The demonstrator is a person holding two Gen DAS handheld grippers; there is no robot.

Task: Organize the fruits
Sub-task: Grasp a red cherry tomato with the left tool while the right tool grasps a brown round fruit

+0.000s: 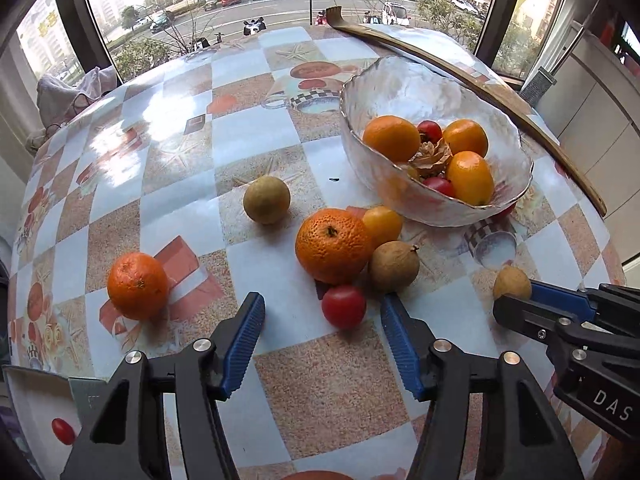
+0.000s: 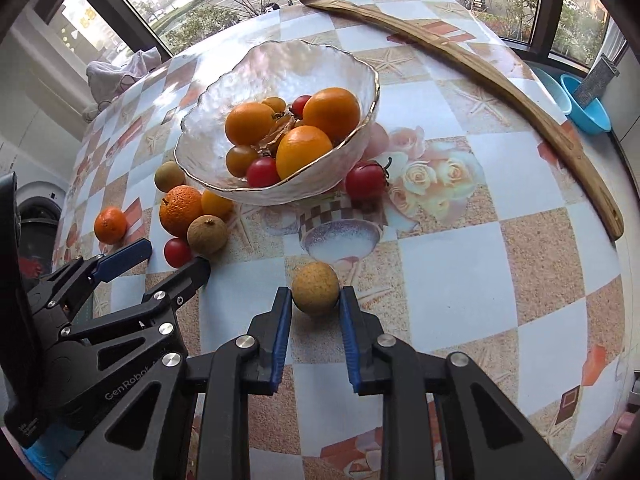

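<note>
My right gripper point(image 2: 315, 300) is shut on a tan longan point(image 2: 315, 288) that rests on the tablecloth; both blue pads press its sides. My left gripper point(image 1: 323, 305) stands open around a red cherry tomato point(image 1: 344, 306), with a gap on each side. Just behind that tomato lie a large mandarin point(image 1: 334, 246), a brown longan point(image 1: 394, 266) and a yellow kumquat point(image 1: 382, 224). A small mandarin point(image 1: 138, 286) and a greenish longan point(image 1: 267, 199) sit further left. The glass bowl point(image 2: 280, 68) holds several oranges, kumquats and tomatoes.
A stemmed red tomato point(image 2: 366, 180) lies right of the bowl. A long curved wooden stick point(image 2: 480, 76) runs along the table's far right edge. A blue basin point(image 2: 588, 112) stands beyond it. Another small tomato point(image 1: 63, 431) lies on something white at lower left.
</note>
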